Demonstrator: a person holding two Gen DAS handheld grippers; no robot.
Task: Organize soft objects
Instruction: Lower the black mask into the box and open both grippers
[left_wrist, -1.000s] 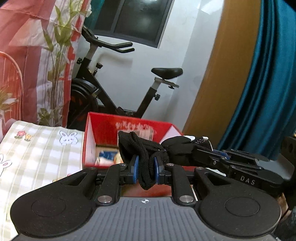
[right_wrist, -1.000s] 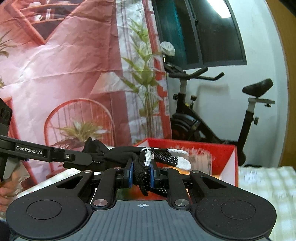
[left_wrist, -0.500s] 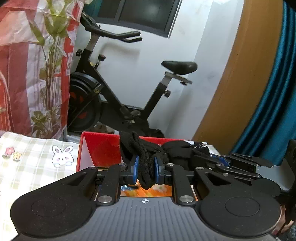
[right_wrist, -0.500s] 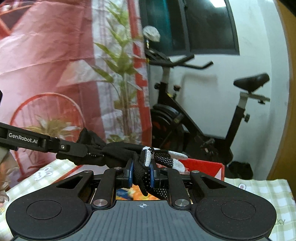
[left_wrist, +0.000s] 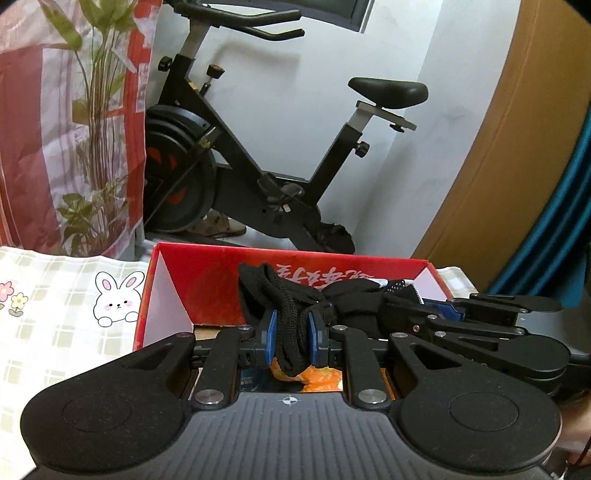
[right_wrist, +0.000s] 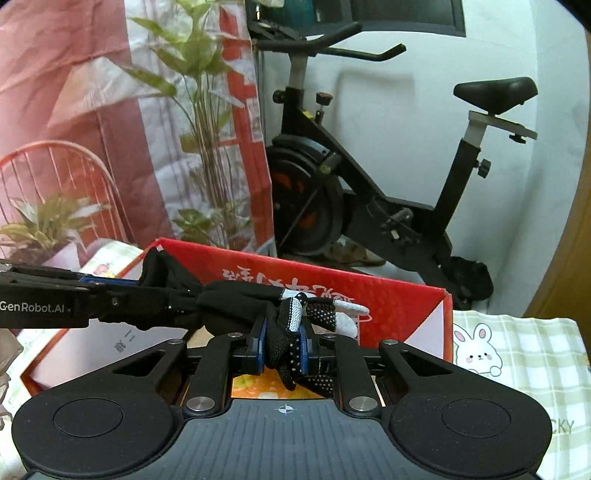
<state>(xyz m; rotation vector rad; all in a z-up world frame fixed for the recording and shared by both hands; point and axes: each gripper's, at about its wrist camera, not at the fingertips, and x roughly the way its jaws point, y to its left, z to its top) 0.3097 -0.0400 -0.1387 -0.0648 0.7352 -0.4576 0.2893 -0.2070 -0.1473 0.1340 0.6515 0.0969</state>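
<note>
A black knit glove (left_wrist: 354, 299) with white dotted fingertips (right_wrist: 332, 314) hangs stretched between both grippers above an open red cardboard box (left_wrist: 221, 288). My left gripper (left_wrist: 290, 338) is shut on the glove's black cuff end. My right gripper (right_wrist: 282, 349) is shut on the finger end, with dotted fingers dangling below the pads. In the left wrist view the right gripper (left_wrist: 417, 314) comes in from the right; in the right wrist view the left gripper (right_wrist: 151, 295) comes in from the left. Colourful items lie in the box (right_wrist: 399, 310), mostly hidden.
The box sits on a checked cloth with rabbit prints (left_wrist: 66, 317) (right_wrist: 517, 354). Behind it stands a black exercise bike (left_wrist: 258, 173) (right_wrist: 369, 206) against a white wall. A red plant-print curtain (left_wrist: 55, 129) hangs left, a wooden panel (left_wrist: 517, 166) and teal curtain right.
Both grippers have travelled together with the glove toward and over the red box, tilting downward; the box now lies directly beneath them. Both grips are unchanged.
</note>
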